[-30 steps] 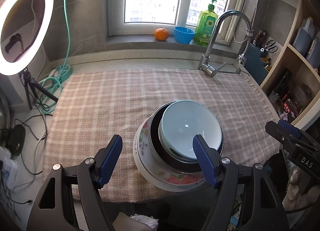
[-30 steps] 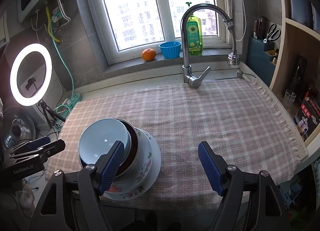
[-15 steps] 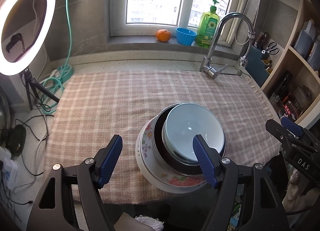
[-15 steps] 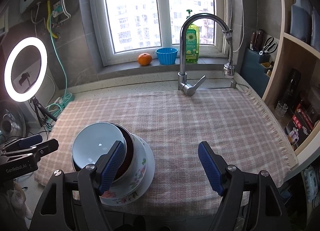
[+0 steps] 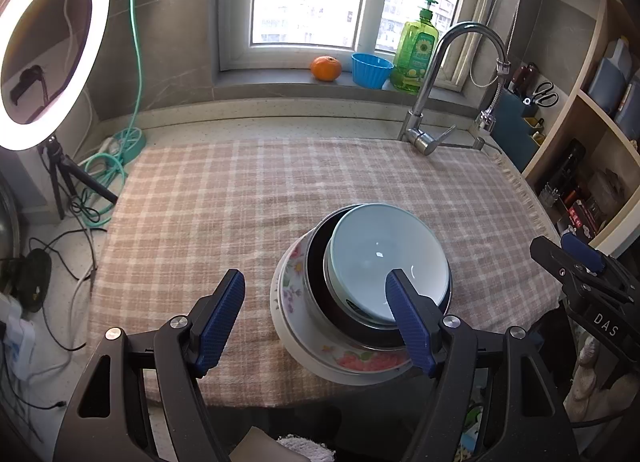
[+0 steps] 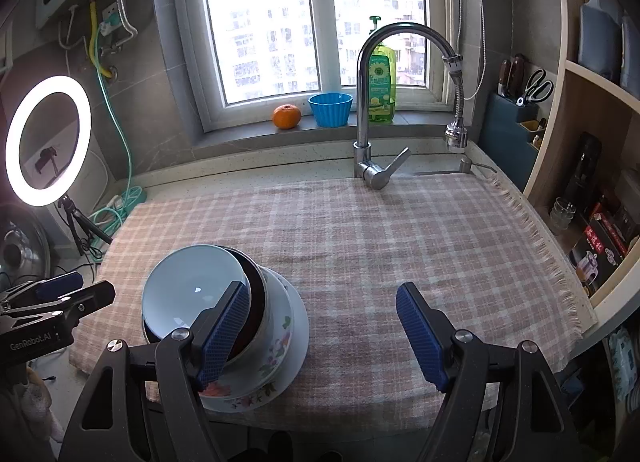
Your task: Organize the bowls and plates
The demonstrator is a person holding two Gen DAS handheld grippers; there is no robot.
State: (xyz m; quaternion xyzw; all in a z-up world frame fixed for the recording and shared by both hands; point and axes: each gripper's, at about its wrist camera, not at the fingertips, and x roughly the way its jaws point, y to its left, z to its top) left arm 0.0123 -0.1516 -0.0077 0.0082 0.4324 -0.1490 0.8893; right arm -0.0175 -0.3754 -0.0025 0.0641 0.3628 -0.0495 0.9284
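Note:
One stack of dishes stands near the front edge of the checked cloth point(image 5: 240, 197). A pale blue bowl point(image 5: 380, 254) point(image 6: 188, 286) sits on top, inside a dark bowl point(image 5: 320, 262) point(image 6: 256, 294), which rests in a floral bowl point(image 6: 276, 326) on a white floral plate point(image 5: 356, 362) point(image 6: 298, 336). My left gripper point(image 5: 316, 318) hovers open in front of the stack, its right finger overlapping the blue bowl's rim in the picture. My right gripper point(image 6: 320, 334) is open too, to the right of the stack, nothing between its fingers.
A chrome faucet point(image 6: 372, 109) rises at the back of the cloth. The sill holds an orange point(image 6: 287, 116), a blue cup point(image 6: 330, 109) and a soap bottle point(image 5: 416, 49). A ring light point(image 5: 52, 49) and cables stand left; shelves point(image 6: 592, 141) line the right.
Both views tilted up slightly, so the stack and counter sit a little lower in the pictures. The dishes did not move and both grippers stayed open.

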